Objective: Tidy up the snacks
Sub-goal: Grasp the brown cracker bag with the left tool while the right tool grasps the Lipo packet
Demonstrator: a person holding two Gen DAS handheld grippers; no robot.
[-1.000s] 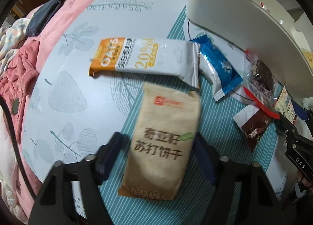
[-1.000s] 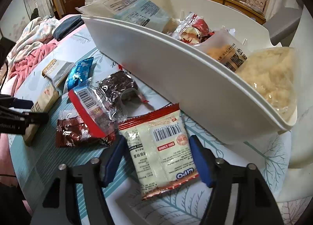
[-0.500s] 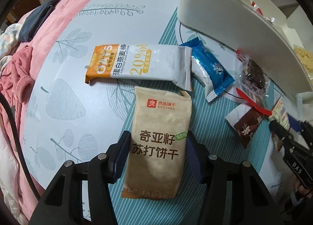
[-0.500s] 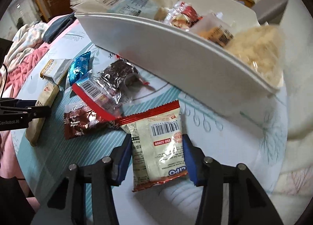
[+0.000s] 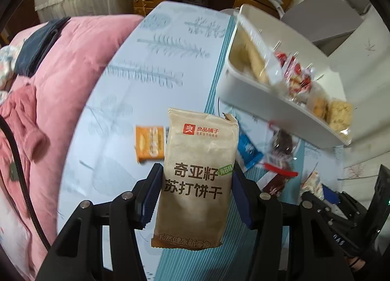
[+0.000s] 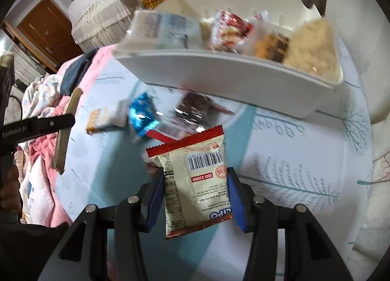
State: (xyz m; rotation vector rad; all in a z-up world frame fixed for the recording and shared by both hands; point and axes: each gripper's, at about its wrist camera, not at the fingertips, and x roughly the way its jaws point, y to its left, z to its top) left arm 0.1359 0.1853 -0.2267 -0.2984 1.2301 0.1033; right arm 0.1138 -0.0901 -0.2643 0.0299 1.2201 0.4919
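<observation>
The left gripper (image 5: 197,181) is closed on a tan cracker packet (image 5: 198,171) and holds it above the table (image 5: 109,159), with its blue pads pressing both long sides. The right gripper (image 6: 193,183) is closed on a red-edged snack bag (image 6: 195,185), also lifted off the cloth. On the table lie an orange bar (image 5: 150,143), a blue wrapper (image 6: 142,117) and a dark chocolate pack (image 6: 195,105), near the white bin (image 6: 231,81), which holds several snacks.
</observation>
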